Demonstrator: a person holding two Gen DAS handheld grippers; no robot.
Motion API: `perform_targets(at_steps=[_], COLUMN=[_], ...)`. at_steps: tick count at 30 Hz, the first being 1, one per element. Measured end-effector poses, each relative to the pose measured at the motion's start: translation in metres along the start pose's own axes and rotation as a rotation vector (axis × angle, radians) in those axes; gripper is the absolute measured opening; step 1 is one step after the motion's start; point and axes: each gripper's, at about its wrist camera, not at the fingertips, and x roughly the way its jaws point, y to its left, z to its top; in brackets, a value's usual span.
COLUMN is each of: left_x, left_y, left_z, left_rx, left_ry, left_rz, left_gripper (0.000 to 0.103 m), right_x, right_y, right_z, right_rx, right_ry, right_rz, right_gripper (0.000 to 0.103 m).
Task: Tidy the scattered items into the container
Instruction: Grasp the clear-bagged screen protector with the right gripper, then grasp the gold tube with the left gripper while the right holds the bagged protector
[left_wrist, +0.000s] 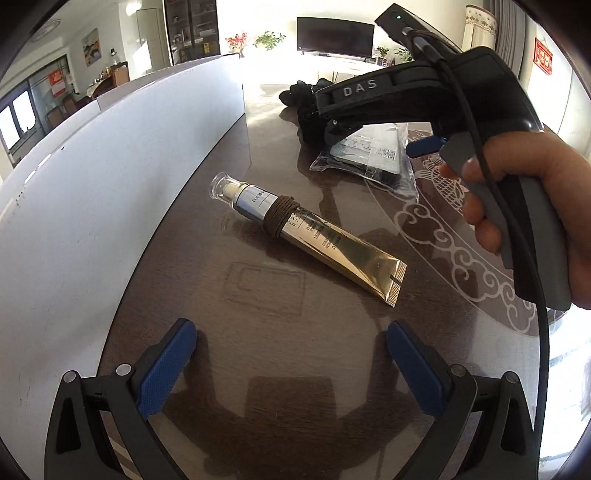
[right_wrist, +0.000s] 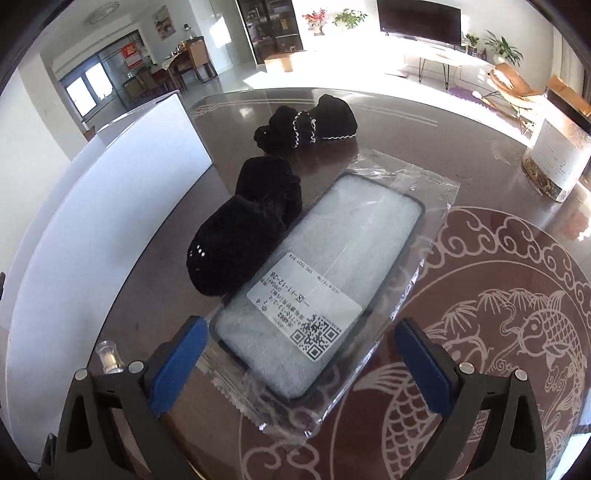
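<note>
A gold tube (left_wrist: 314, 236) with a clear cap and a brown cord round it lies on the dark table ahead of my open, empty left gripper (left_wrist: 291, 354). The white container (left_wrist: 110, 166) stands to its left and also shows in the right wrist view (right_wrist: 110, 206). My right gripper (right_wrist: 299, 354) is open and straddles the near end of a bagged phone case (right_wrist: 321, 288), not closed on it. The case (left_wrist: 373, 155) lies under the right gripper in the left wrist view. Two black socks (right_wrist: 251, 225) (right_wrist: 314, 122) lie beyond it.
A clear jar (right_wrist: 557, 158) with a white label stands at the table's far right. The tube's clear cap (right_wrist: 107, 354) shows just left of my right gripper. The table (right_wrist: 480, 258) has a white fish pattern.
</note>
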Motion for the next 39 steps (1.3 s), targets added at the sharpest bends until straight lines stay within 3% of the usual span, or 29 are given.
perform_targets(at_steps=[5,7,10,12,16,22,24,28,29,34,36,39], left_x=[0.0,0.0,0.0,0.0,0.0,-0.001,-0.004,-0.01,-0.009,0.006,0.023,0.035], left_y=[0.001,0.001,0.0,0.0,0.0,0.002,0.007,0.02,0.019,0.005,0.005,-0.001], left_z=[-0.001,-0.001,-0.001,-0.001,0.0,0.0,-0.001,0.002,0.007,0.037,0.049,0.063], left_rx=[0.001,0.001,0.001,0.0,0.001,-0.009,-0.047,-0.181,-0.217,-0.333,-0.39,-0.391], left_ry=[-0.001,0.0,-0.001,0.0,0.0,0.002,0.002,-0.011,-0.007,-0.013,0.024,0.028], left_rz=[-0.001,-0.001,-0.001,-0.002,-0.002,-0.01,-0.045,-0.24,-0.252,-0.109,0.001,0.124], left_gripper=[0.103,0.103,0.103,0.103,0.103,0.103,0.103,0.103,0.103,0.103,0.103,0.103], right_x=[0.024,0.023,0.011,0.001,-0.027,-0.087,-0.103,-0.122,-0.124,-0.121,-0.122,-0.121], right_y=[0.023,0.023,0.012,0.002,-0.02,-0.061,-0.071,-0.082,-0.084,-0.083,-0.083,-0.083], right_z=[0.017,0.014,0.005,-0.006,-0.049,-0.145,-0.174,-0.203,-0.204,-0.198,-0.2,-0.2], right_rx=[-0.044,-0.078,-0.085,-0.09,-0.139,-0.174,-0.168,-0.148,-0.141,-0.148,-0.146,-0.146], right_ry=[0.046,0.036,-0.013,-0.034,-0.07,-0.11,-0.124,-0.13,-0.131,-0.127,-0.127,-0.127], right_rz=[-0.148,-0.152,-0.14,-0.132,-0.106,-0.087,-0.092,-0.095,-0.093,-0.107,-0.104,-0.103], right_gripper=[0.103,0.103,0.087,0.083,0.083,0.083,0.083,0.084,0.084,0.085,0.085,0.085])
